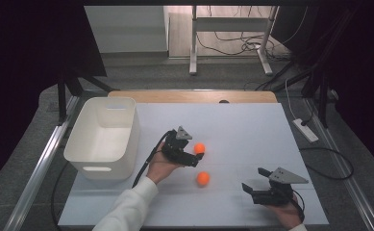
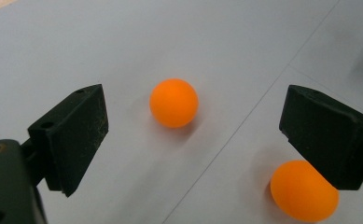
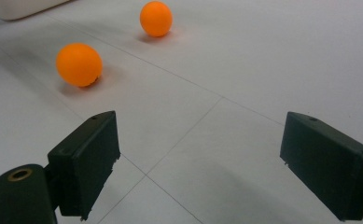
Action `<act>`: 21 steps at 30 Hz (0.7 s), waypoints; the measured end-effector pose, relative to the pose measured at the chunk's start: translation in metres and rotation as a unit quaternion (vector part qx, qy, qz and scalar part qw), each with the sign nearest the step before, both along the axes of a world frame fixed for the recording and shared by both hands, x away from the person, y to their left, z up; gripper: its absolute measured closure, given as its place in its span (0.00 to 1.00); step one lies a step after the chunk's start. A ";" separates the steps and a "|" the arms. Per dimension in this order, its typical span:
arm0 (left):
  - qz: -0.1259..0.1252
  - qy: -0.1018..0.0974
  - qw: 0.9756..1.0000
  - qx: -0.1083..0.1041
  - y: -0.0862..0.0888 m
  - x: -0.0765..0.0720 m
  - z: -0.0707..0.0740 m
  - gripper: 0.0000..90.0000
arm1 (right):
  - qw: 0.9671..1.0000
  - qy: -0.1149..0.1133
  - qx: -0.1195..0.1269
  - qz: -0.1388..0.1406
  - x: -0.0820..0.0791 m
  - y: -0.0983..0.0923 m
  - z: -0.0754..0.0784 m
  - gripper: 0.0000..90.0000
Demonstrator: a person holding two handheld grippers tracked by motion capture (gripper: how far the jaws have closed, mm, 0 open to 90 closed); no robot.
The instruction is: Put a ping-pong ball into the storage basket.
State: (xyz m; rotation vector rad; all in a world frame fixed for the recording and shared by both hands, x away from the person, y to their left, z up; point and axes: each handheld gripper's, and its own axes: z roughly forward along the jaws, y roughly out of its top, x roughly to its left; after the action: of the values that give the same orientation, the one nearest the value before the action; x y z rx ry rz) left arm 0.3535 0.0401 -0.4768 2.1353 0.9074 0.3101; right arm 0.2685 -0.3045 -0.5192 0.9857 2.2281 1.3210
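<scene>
Left tongs (image 1: pixel 197 156): I hold them spread wide above the surface, jaws apart and gripping nothing.
Far ball (image 1: pixel 199 148): orange, resting on the white surface (image 1: pixel 252 130); in my left gripper view it (image 2: pixel 174 103) sits in the gap between my two jaws, touching neither.
Near ball (image 1: pixel 203 178): orange, on the surface, near the far ball but apart from it; in my left gripper view it (image 2: pixel 304 191) lies partly behind my right-hand jaw.
Right tongs (image 1: pixel 253 185): spread wide, empty, low over the surface at its near right part, well apart from both balls.
Right gripper view: both balls lie ahead and to the left of my jaws, the near ball (image 3: pixel 79 64) closer, the far ball (image 3: pixel 156 18) beyond it.
Bin (image 1: pixel 103 139): white, standing at the left of the surface, interior bare as far as I can see.
Contact: neither ball touches any jaw.
</scene>
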 end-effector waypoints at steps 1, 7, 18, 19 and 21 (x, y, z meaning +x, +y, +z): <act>0.000 0.002 1.000 0.002 -0.001 0.002 -0.001 0.10 | 1.000 0.000 0.000 0.000 0.000 0.000 0.000 0.13; -0.001 0.011 1.000 0.008 -0.005 0.008 -0.006 0.10 | 1.000 0.001 -0.001 -0.003 0.000 -0.001 0.000 0.13; 0.000 0.019 1.000 0.014 -0.011 0.017 -0.010 0.10 | 1.000 0.002 -0.002 -0.004 0.000 -0.001 -0.001 0.13; 0.000 0.021 1.000 0.013 -0.012 0.019 -0.011 0.10 | 1.000 0.002 -0.002 -0.005 0.000 -0.001 -0.001 0.13; 0.001 0.025 1.000 0.014 -0.013 0.021 -0.013 0.10 | 1.000 0.002 -0.002 -0.004 0.000 -0.001 -0.001 0.13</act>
State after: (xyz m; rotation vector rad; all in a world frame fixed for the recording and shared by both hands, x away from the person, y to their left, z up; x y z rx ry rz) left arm 0.3742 0.0271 -0.4900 2.1758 0.9383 0.2736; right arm 0.2687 -0.3058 -0.5200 0.9967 2.2260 1.3112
